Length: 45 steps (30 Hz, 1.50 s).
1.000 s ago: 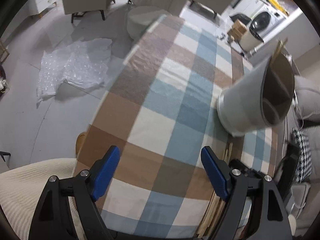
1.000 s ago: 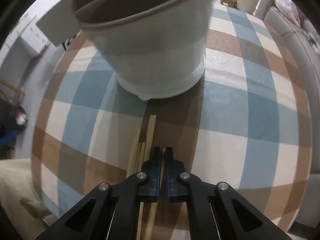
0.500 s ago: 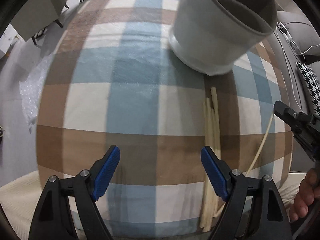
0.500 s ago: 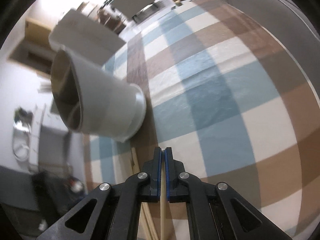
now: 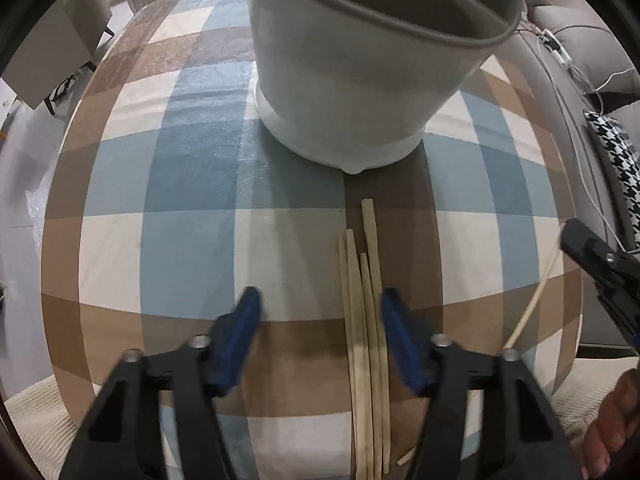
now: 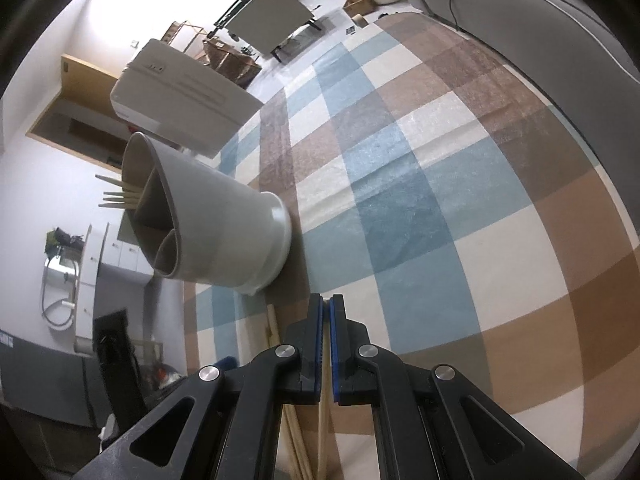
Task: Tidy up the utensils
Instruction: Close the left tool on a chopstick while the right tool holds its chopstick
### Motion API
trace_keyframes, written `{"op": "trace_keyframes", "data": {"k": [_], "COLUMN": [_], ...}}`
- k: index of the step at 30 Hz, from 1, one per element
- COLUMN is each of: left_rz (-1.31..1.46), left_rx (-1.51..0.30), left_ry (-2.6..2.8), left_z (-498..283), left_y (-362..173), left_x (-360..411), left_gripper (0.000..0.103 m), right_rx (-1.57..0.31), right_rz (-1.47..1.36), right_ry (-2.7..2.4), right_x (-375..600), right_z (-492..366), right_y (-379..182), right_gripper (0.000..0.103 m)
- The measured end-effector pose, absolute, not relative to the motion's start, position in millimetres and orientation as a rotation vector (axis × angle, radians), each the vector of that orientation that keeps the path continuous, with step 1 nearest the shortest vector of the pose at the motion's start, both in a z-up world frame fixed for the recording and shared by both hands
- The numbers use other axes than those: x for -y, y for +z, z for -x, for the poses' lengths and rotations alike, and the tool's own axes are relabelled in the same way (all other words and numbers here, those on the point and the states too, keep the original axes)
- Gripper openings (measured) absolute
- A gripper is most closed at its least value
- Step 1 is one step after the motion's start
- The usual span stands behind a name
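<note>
A grey utensil holder with inner compartments stands on the checked tablecloth. In the right wrist view the holder has several chopsticks sticking out of one compartment. Several loose wooden chopsticks lie on the cloth in front of it. My left gripper is open, low over the cloth, its right finger beside the loose chopsticks. My right gripper is shut on one chopstick and holds it above the table; that chopstick also shows in the left wrist view.
A grey sofa with a houndstooth cushion runs along the table's right side. Chairs stand on the floor at the left. A white appliance stands beyond the table.
My left gripper has moved toward the holder and the loose chopsticks and its jaws have narrowed. My right gripper has lifted and tilted with the chopstick in it.
</note>
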<state>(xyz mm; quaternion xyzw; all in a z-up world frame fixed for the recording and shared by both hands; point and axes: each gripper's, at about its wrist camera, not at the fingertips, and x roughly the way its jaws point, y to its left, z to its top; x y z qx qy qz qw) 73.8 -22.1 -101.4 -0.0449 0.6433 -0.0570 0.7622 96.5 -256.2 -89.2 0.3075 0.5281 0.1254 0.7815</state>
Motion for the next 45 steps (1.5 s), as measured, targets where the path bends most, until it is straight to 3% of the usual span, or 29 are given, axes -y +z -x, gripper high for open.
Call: {"op": "trace_keyframes", "data": {"k": [9, 21, 28, 35, 40, 43, 45], "left_rz": [0.144, 0.177, 0.116, 0.235, 0.124, 0.087, 0.071], "left_rx": [-1.404, -1.415, -1.412, -1.38, -1.425, -1.406, -1.406], "left_ry": [-0.127, -0.112, -0.053, -0.153, -0.127, -0.1, -0.084], "left_z": [-81, -100, -107, -105, -107, -105, -106], "left_y": [-104, -100, -97, -87, -102, -104, -105], "left_x": [18, 36, 30, 18, 34, 38, 40], "left_gripper": [0.015, 0.0, 0.0, 0.0, 0.0, 0.007, 0.018], "right_rx": [-1.14, -1.141, -1.128, -1.126, -1.121, -1.12, -1.119], "right_rz": [-0.672, -0.678, -0.657, -0.66, -0.653, -0.656, -0.661], "right_ry": [0.275, 0.277, 0.276, 0.272, 0.272, 0.27, 0.269], "right_x": [259, 258, 257, 256, 255, 256, 257], "right_z": [-101, -102, -101, -98, -98, -98, -99], "right_y": [-90, -90, -85, -86, -84, -84, -85], "right_gripper": [0.003, 0.003, 0.003, 0.003, 0.003, 0.003, 0.003]}}
